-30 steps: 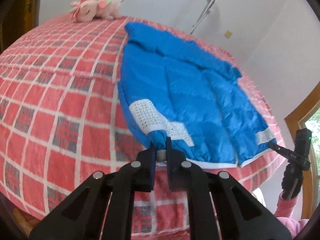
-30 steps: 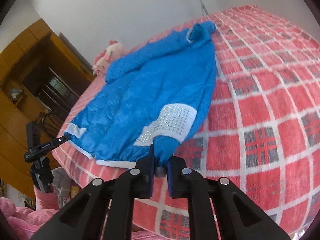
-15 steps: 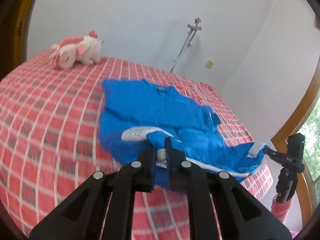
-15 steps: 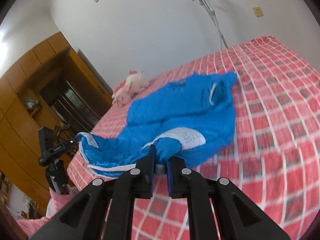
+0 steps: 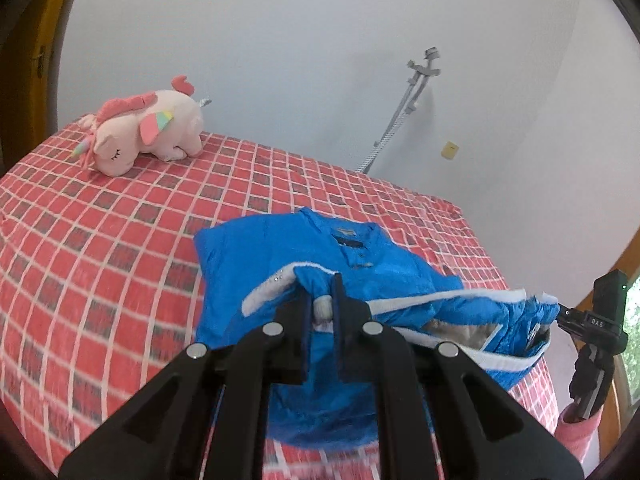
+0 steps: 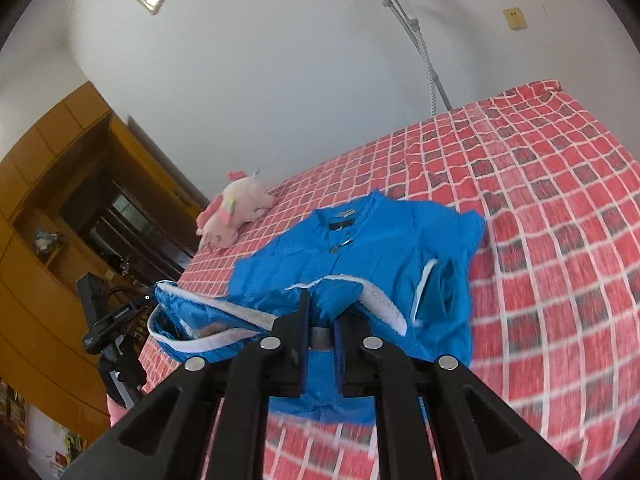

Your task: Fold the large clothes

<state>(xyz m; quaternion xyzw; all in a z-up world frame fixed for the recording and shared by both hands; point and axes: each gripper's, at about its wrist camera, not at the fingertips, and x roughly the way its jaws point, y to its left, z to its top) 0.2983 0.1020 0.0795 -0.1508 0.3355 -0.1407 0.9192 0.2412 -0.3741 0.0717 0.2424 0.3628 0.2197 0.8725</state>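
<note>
A blue padded jacket point(image 5: 280, 256) with white trim lies on a red checked bed point(image 5: 100, 248), collar toward the far wall. My left gripper point(image 5: 322, 300) is shut on its bottom hem near a sparkly white band. My right gripper point(image 6: 320, 314) is shut on the other corner of the same hem. Both corners are lifted over the jacket point(image 6: 360, 248), so the lower part arches above the chest. The hem's white edge sags between the grippers. From the left wrist, the right gripper point(image 5: 560, 312) appears at the right edge; from the right wrist, the left gripper point(image 6: 150, 300) appears at the left.
A pink plush unicorn point(image 5: 144, 132) lies near the bed's far corner. A metal crutch point(image 5: 404, 108) leans on the white wall behind the bed. A wooden wardrobe point(image 6: 60, 208) stands along one side. A pink sleeve point(image 5: 580, 428) shows below the right gripper.
Both grippers rose and moved toward the collar, carrying the hem off the bed's near edge. The jacket went from flat to half doubled over.
</note>
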